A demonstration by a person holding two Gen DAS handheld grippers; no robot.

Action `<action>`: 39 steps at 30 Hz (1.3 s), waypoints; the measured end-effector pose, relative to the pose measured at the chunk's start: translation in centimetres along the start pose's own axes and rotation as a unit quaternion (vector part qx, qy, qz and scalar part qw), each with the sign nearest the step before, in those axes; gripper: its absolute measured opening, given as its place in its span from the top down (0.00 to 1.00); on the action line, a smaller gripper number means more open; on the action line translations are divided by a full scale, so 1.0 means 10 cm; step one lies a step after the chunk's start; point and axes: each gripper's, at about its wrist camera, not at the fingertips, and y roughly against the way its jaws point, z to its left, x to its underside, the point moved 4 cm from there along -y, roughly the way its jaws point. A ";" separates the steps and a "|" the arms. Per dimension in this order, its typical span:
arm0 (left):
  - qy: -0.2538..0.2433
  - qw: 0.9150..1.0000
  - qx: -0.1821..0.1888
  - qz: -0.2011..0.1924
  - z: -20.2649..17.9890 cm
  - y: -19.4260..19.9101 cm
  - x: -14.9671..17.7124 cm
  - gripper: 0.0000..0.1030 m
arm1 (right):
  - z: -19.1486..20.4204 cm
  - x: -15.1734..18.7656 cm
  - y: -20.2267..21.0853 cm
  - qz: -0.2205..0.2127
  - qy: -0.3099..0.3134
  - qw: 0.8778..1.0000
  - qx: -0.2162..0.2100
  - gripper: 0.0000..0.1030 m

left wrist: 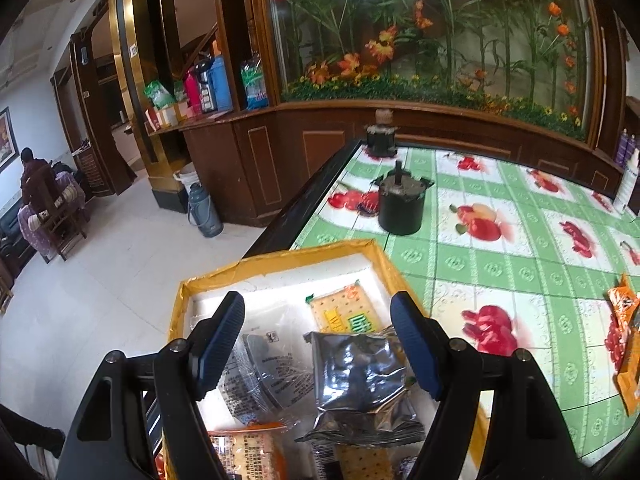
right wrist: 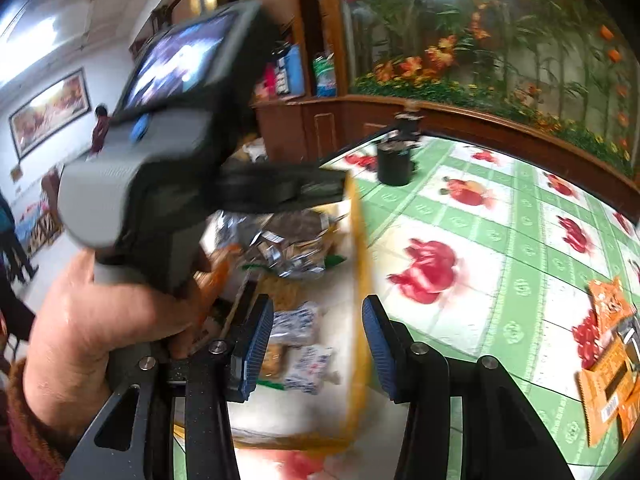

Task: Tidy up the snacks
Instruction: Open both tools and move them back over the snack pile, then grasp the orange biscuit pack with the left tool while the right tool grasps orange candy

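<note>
A white foam box with a yellow taped rim (left wrist: pixel 276 258) stands at the table's left edge and holds several snack packets. Among them are a cracker packet (left wrist: pixel 340 310), a crumpled silver foil packet (left wrist: pixel 360 380) and a clear printed packet (left wrist: pixel 264 376). My left gripper (left wrist: pixel 318 320) hangs open just above them; the foil packet lies loose between its fingers. My right gripper (right wrist: pixel 318 346) is open over the box's right rim (right wrist: pixel 360 280), nothing between its pads. A hand (right wrist: pixel 104 328) holds the left gripper's grey handle. Orange snack packets (right wrist: pixel 608 356) (left wrist: pixel 626 340) lie on the table to the right.
The green fruit-print tablecloth (left wrist: pixel 500 264) stretches right and back. A black pot with a stick (left wrist: pixel 400 208) stands behind the box, another dark object (left wrist: pixel 380 140) at the far edge, a white bottle (left wrist: pixel 626 192) far right. The floor drops off left of the box.
</note>
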 end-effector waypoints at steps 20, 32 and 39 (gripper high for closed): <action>-0.103 0.977 0.151 -0.105 -1.02 0.82 0.09 0.27 | -2.18 0.11 1.17 -0.094 -0.257 0.950 0.153 0.47; -0.173 0.933 0.316 0.010 -1.75 0.88 0.58 0.27 | -2.86 0.53 1.04 -0.015 -0.364 0.911 0.192 0.47; -0.173 0.922 0.342 0.045 -1.80 0.81 0.66 0.23 | -2.94 0.65 0.77 0.033 -0.349 0.909 0.225 0.47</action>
